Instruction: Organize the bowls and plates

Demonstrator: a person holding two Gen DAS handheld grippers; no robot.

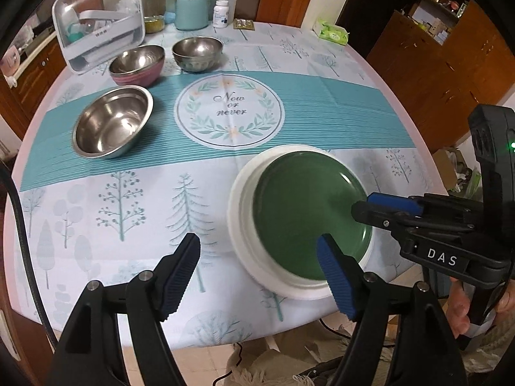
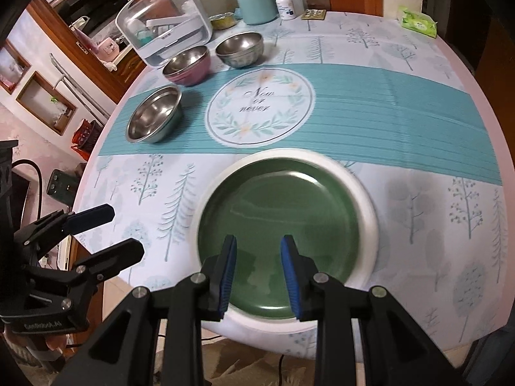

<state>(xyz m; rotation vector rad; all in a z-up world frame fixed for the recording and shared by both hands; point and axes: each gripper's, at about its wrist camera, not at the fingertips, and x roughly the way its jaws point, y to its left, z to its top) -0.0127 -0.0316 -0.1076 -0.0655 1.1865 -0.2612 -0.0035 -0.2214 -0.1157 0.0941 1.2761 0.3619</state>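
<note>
Plates first: a green plate (image 2: 276, 222) is sitting stacked on a white plate (image 2: 367, 212), right at the near edge of the tabletop (image 2: 418, 103). Hovering over the green plate's near rim is the right gripper (image 2: 258, 276), its fingers (image 2: 289, 276) spread apart with nothing between them. In the left wrist view that same right gripper (image 1: 362, 204) is reaching in from the side above the green plate (image 1: 305, 212), with the white plate (image 1: 239, 222) showing around it. Off to the left, the left gripper (image 1: 259, 278) is hanging over the tabletop's front edge, its fingers (image 1: 180, 276) wide apart and gripping nothing; one blue pad is overlapping the plates' near side in the view.

Moving back, a large steel bowl (image 1: 112, 122) is resting on the teal band of the tablecloth (image 1: 322, 103), well apart from the plates. Beyond it, a steel bowl nested in a pink bowl (image 1: 138, 64) is sitting beside another steel bowl (image 1: 197, 53). At the far edge, a clear storage box (image 1: 99, 19), a teal canister (image 1: 191, 11), a white pill bottle (image 1: 222, 13) and a green wipes pack (image 1: 331, 32) are lining up.
</note>
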